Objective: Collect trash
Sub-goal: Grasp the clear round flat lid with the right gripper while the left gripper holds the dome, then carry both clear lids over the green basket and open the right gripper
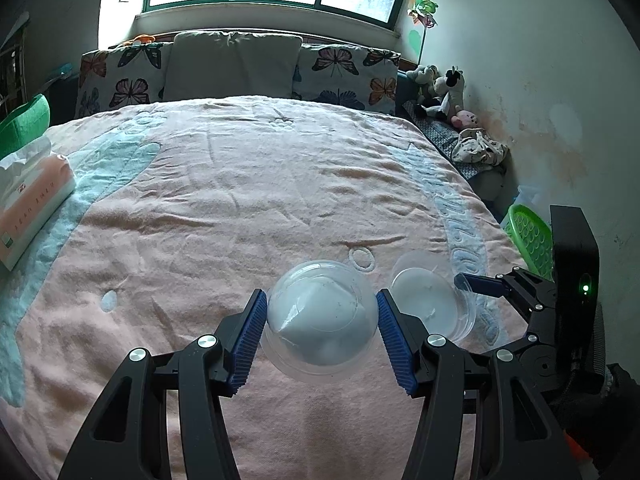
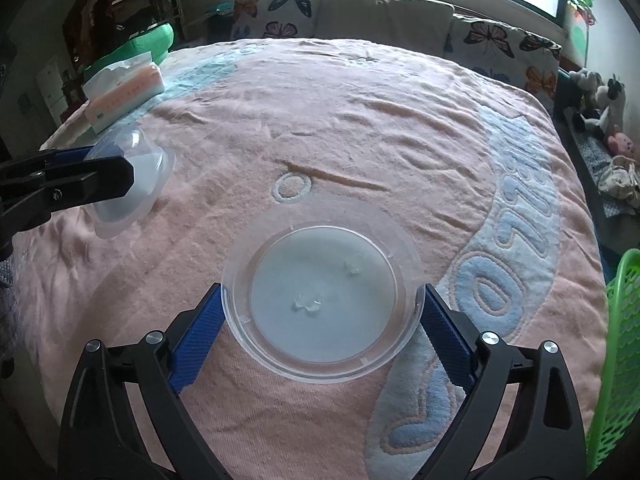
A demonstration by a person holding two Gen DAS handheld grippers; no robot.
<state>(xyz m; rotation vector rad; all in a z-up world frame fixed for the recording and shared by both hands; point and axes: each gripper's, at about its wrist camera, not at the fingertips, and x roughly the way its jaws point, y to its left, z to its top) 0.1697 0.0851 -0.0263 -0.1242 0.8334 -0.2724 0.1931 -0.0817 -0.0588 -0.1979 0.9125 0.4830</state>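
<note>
A clear cup (image 1: pixel 320 316) is being clamped by the left hand-held gripper (image 1: pixel 320 336) while a clear lid (image 2: pixel 322 304) is being straddled, ungripped, by the wide-open right hand-held gripper (image 2: pixel 322 328), closing presumably being needed next.

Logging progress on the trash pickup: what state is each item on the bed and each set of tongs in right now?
Domed clear lid: clamped in the left tongs, over the blanket.
Flat clear lid: lying on the pink blanket, between the open right tongs.
Tissue pack: open, tissue sticking out.
Green basket: beside the bed.
</note>
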